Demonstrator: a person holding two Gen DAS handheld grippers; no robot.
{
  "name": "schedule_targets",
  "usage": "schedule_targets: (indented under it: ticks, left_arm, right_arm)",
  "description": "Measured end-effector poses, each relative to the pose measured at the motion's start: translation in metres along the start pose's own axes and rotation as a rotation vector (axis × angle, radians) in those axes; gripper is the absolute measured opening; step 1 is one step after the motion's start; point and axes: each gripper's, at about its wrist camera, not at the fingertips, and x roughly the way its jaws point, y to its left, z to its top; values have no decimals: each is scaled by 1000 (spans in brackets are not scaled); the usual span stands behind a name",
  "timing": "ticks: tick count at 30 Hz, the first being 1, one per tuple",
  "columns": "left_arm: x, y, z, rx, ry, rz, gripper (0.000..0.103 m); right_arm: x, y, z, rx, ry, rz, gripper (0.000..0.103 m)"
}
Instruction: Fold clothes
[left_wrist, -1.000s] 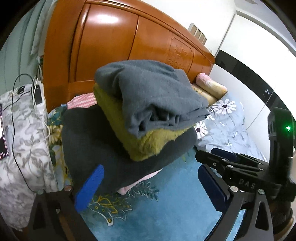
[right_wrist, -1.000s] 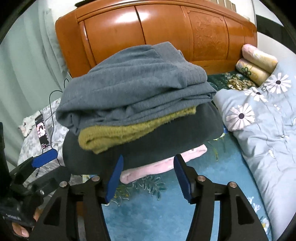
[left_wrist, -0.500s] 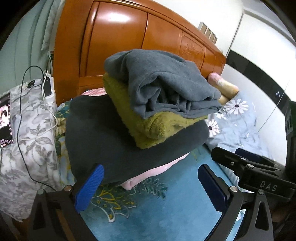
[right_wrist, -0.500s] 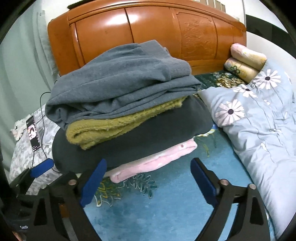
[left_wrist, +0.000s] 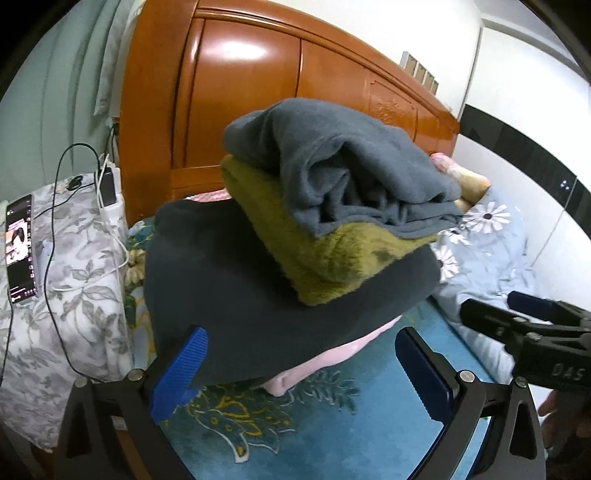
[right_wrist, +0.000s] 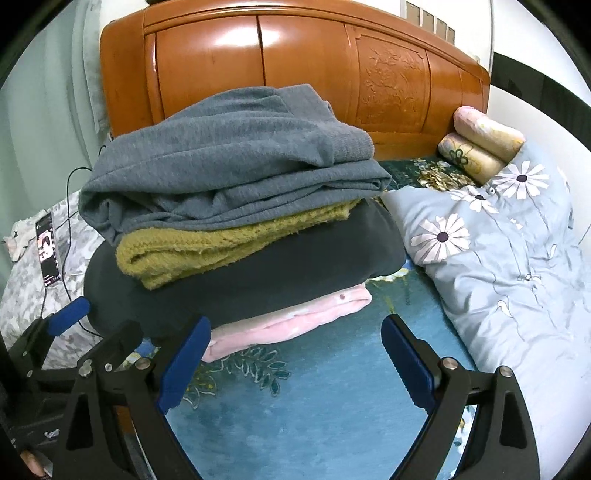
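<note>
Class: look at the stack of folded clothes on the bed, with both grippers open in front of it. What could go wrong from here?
1. The grey sweater and olive knit sit off-centre on the dark garment, so a nudge might topple them.
2. The pink garment pokes out underneath; the right gripper could snag it.
3. The left gripper hangs close to the dark garment's edge and might drag it.

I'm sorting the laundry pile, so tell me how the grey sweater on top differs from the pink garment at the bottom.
The grey sweater tops the stack, bulky and loosely folded with open layers; the pink garment lies at the bottom, pressed thin and flat. The grey sweater shows almost whole; only an edge of the pink garment peeks from under the dark garment. The grey sweater looks knitted, the pink garment smoother. Both are folded.
</note>
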Motion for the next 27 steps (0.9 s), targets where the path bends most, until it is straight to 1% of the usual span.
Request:
schedule_targets:
  ticks: [4, 9, 13, 27]
  left_arm:
    - [6, 0, 0, -2, 14, 5, 103]
    - [14, -8, 2, 48, 15, 52, 103]
    - [18, -10, 3, 46, 27, 49, 103]
    - [20, -16, 8, 38, 23, 38, 103]
  right_arm:
    - [3, -2, 1, 1, 6, -16, 94]
    - [7, -3, 3, 12, 18, -23, 94]
    - [8, -3, 5, 9, 19, -25, 94]
    - [9, 2, 10, -13, 27, -33, 94]
